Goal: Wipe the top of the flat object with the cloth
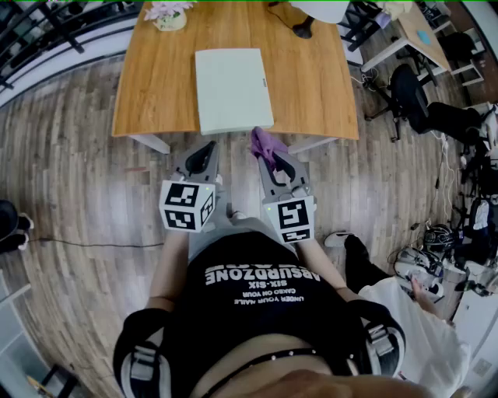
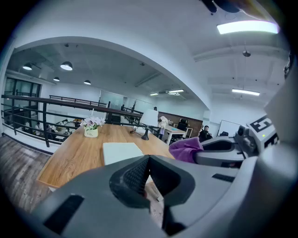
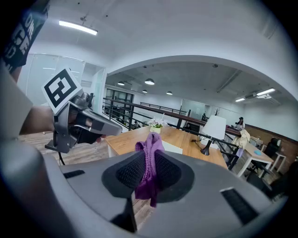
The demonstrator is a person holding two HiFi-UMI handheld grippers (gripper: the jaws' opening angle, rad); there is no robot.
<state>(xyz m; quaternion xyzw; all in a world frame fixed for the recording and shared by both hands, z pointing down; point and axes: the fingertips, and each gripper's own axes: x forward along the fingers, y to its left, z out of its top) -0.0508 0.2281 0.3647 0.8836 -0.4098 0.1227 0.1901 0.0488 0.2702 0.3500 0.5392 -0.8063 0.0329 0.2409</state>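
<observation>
— So, how will the cloth point(image 3: 149, 163) handle?
— Soft, light and limp, I'd judge. It is purple and bunched. The right tongs point(image 3: 149, 173) are closed tight on its middle, with a fold poking out past the tips and a tail hanging below.
— Is that a good place to hold it?
— Fair. For wiping I'd want more of it out in front of the jaws.
— Where is it?
— In the air, just short of the bench's point(image 1: 156, 85) near edge, and not yet on the flat object point(image 1: 232, 89).
— And that one?
— A white slab lying at the middle of the near edge, its own near side right at that edge. It looks stiff and smooth, and it may slide under a push.
— The left tongs point(image 1: 204, 155)?
— Jaws pressed together with nothing between them, held beside the right pair.
— Anything else?
— A flower pot point(image 1: 170, 15) at the far left corner and a lamp point(image 1: 303, 29) by the far edge, both well apart from the slab.
</observation>
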